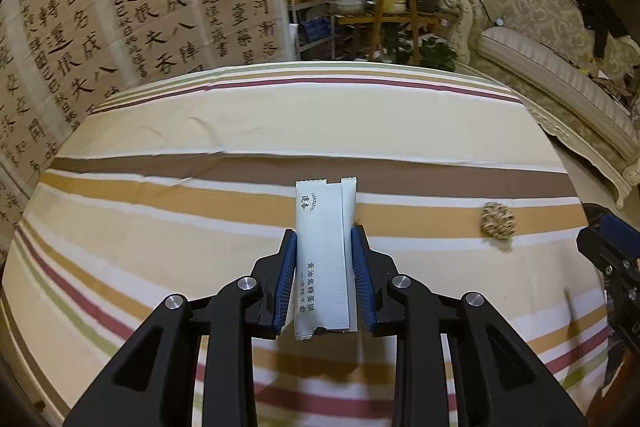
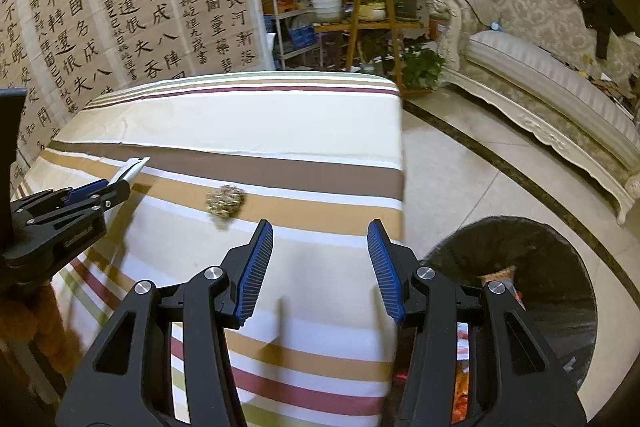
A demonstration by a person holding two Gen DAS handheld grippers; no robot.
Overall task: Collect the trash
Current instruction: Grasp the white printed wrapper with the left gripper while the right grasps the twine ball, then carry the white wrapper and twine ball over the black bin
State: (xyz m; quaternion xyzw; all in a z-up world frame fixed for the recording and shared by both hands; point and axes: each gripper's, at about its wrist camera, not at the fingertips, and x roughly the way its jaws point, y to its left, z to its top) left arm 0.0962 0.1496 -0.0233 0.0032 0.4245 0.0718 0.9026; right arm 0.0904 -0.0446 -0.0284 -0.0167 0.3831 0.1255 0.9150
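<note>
Jaws of the left gripper [image 1: 324,241] pinch the white wrapper [image 1: 325,255]; right gripper [image 2: 320,235] gapes empty.

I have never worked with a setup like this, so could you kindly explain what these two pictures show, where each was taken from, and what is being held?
There is no robot: a person carries a two-finger gripper in each hand, each with a fisheye camera looking along its fingers. The left camera's picture shows the left gripper shut on a white sachet wrapper, above a striped tablecloth. The right camera's picture shows the right gripper open and holding nothing. A crumpled patterned wrapper ball lies on the cloth ahead of it. Beside the table on the floor stands a black-lined trash bin that already holds some litter.
</note>
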